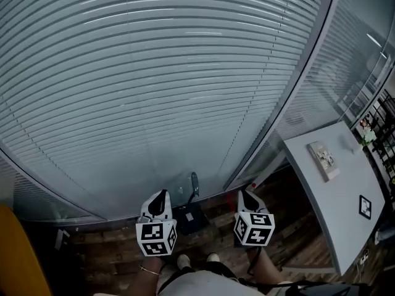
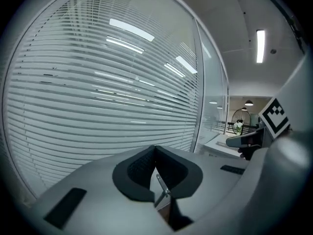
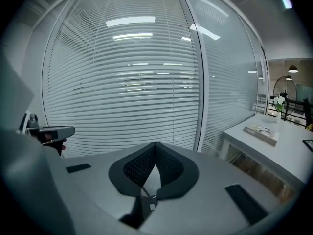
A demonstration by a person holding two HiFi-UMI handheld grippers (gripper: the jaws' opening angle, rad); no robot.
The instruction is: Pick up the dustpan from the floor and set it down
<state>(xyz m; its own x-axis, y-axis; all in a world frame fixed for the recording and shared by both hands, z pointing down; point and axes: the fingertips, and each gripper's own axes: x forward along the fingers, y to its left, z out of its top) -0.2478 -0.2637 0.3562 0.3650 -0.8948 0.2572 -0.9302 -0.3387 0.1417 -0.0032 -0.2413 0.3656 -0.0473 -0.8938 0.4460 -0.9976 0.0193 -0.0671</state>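
We are holding the left gripper (image 1: 162, 196) and right gripper (image 1: 245, 196) side by side, pointing slightly downward, jaws closed and empty; the dustpan (image 1: 192, 216) between them is showing dimly.

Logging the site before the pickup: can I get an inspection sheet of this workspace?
Surface: wooden floor, dark planks.
Job's things: dustpan on the floor, handle toward the glass wall.
Clutter: book on the white table at right.
Grippers: left gripper and right gripper both shut, empty, either side of the dustpan in the head view.
Cables: nothing seen.
Surroundings: blinds behind the glass wall; yellow object at left edge.
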